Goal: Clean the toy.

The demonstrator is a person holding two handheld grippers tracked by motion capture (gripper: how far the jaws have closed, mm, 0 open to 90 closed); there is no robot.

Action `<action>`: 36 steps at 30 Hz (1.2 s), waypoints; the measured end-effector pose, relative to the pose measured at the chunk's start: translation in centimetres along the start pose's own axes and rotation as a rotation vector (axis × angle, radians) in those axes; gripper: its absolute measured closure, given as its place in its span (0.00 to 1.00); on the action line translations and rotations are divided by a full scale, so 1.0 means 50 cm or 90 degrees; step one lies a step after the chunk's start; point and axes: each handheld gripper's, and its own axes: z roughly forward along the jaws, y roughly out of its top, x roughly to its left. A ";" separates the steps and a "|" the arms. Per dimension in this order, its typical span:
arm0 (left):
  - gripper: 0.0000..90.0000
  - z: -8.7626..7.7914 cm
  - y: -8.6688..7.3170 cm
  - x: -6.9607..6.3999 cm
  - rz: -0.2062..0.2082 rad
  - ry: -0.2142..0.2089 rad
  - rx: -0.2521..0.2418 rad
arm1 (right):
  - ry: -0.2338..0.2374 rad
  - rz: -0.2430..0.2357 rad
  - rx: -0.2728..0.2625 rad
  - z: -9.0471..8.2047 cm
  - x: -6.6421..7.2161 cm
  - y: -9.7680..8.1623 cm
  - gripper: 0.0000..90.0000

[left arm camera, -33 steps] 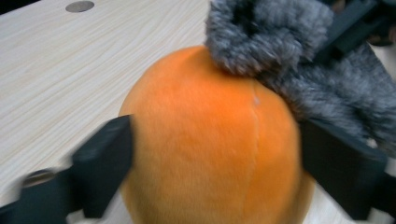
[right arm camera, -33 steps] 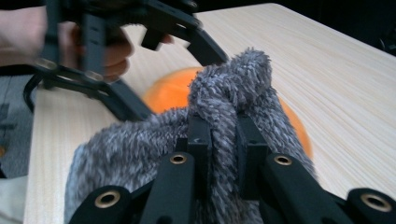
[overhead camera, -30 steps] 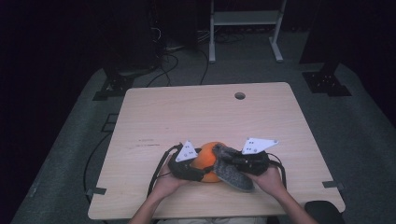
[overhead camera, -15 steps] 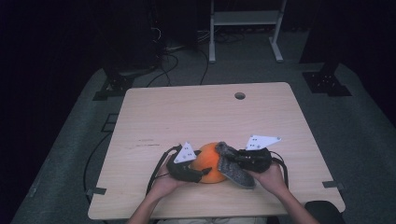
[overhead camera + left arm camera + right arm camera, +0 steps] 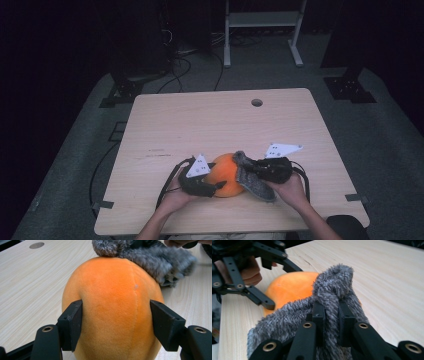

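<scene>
An orange plush ball sits on the wooden table near its front edge. My left gripper comes at it from the left; its jaws have just been closing, and both pads now press into the ball's sides. A grey fuzzy cloth is draped against the ball's right and top. My right gripper is shut on a fold of that cloth, with the orange ball just behind it.
A round cable hole sits in the table's far side. The table's front edge is close to both hands. Beyond the table are a white frame, black stand feet and cables on grey floor.
The right gripper and the grey cloth have edged slightly against the orange ball. Both hands otherwise keep their places.
</scene>
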 end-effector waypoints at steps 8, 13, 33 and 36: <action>0.35 0.003 0.002 -0.005 0.012 0.002 -0.002 | -0.019 0.013 -0.011 -0.013 -0.007 -0.003 0.87; 0.35 0.004 0.002 -0.011 0.029 0.007 -0.004 | -0.007 -0.002 -0.014 0.001 0.004 0.000 0.87; 0.35 0.003 -0.001 -0.014 0.042 0.004 -0.010 | -0.036 0.040 0.009 -0.005 -0.021 -0.015 0.86; 0.35 0.003 -0.003 -0.012 0.034 0.002 -0.015 | -0.013 0.018 -0.027 -0.010 -0.006 -0.004 0.86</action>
